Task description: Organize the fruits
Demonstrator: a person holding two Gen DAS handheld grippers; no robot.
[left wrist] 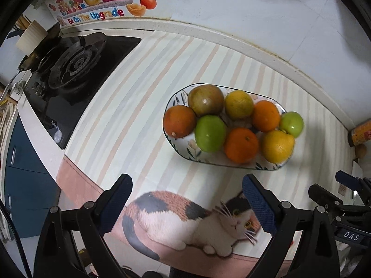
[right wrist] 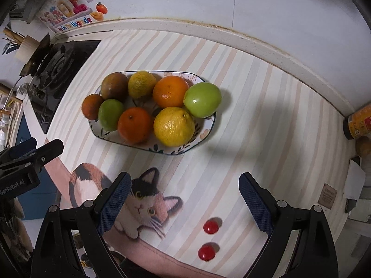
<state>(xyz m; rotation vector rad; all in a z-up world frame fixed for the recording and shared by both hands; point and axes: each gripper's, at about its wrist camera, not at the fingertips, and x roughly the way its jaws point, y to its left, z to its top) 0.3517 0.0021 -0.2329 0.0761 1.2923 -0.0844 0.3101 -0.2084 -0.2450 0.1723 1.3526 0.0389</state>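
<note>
A patterned plate (left wrist: 178,97) (right wrist: 208,127) on the striped mat holds several fruits: oranges (left wrist: 241,144) (right wrist: 170,91), green apples (left wrist: 209,133) (right wrist: 202,99), yellow citrus (left wrist: 277,146) (right wrist: 174,126) and a brownish fruit (left wrist: 206,99) (right wrist: 114,85). My left gripper (left wrist: 186,205) hangs open above the mat's cat picture, nearer than the plate, with nothing between its fingers. My right gripper (right wrist: 184,205) is open too, empty, also short of the plate. Two small red fruits (right wrist: 210,227) (right wrist: 206,252) lie on the mat between the right gripper's fingers, far below them.
A gas stove (left wrist: 74,69) (right wrist: 55,67) sits at the left of the counter. A yellow-labelled jar (left wrist: 361,133) (right wrist: 358,124) and a brown round thing (right wrist: 364,146) stand at the right edge by the wall. Each gripper shows in the other's view (left wrist: 347,199) (right wrist: 27,159).
</note>
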